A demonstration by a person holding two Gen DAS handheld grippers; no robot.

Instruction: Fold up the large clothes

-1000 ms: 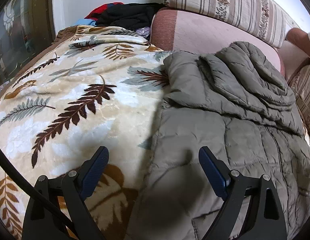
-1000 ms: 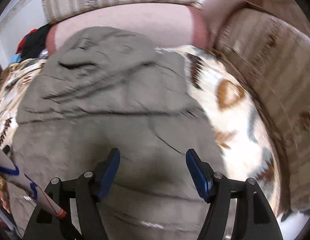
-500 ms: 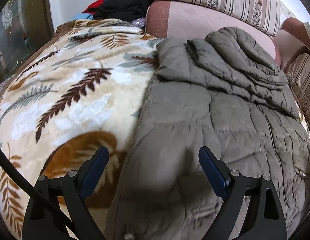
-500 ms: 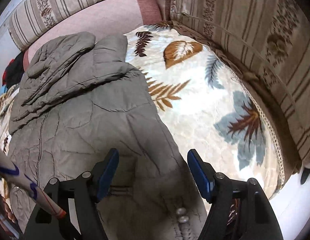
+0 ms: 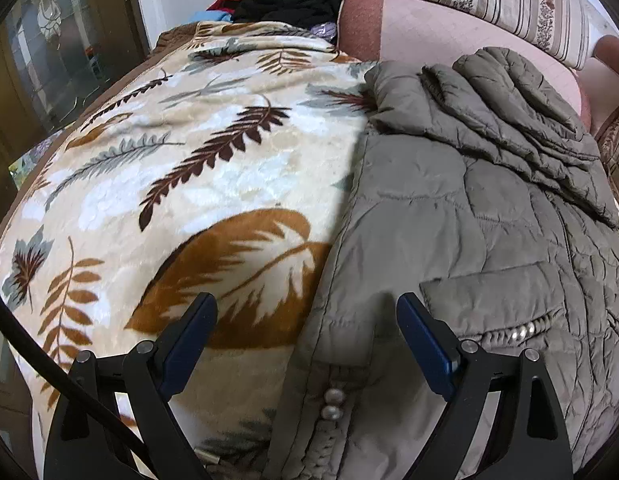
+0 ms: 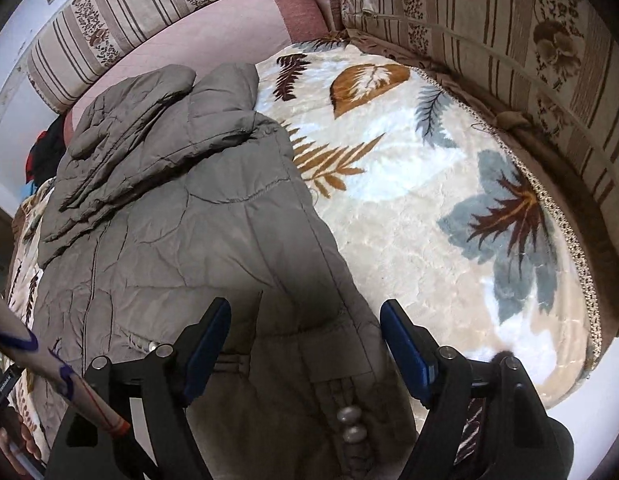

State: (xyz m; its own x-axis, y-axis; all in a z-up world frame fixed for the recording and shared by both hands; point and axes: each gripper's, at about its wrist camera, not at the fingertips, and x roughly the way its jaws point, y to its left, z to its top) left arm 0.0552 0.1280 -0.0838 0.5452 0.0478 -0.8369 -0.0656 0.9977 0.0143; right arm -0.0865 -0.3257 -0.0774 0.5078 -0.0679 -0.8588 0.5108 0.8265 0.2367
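A grey-green quilted jacket (image 5: 461,216) lies flat on a leaf-patterned blanket (image 5: 213,184), sleeves folded across its top; it also shows in the right wrist view (image 6: 181,232). Pearl beads (image 5: 332,400) sit on its near hem. My left gripper (image 5: 307,332) is open and empty, just above the jacket's near left edge. My right gripper (image 6: 305,336) is open and empty, above the jacket's near right edge, by beads (image 6: 349,426).
A pink cushion (image 5: 429,20) and striped sofa back (image 6: 509,40) border the blanket (image 6: 429,184). A pile of dark and red clothes (image 5: 285,0) sits at the far left corner. A white patterned tube (image 6: 49,372) crosses the lower left of the right wrist view.
Both grippers have drawn back toward the jacket's near hem. The right view swung right, then steadied. The beads and pocket have come into view. Both stayed open.
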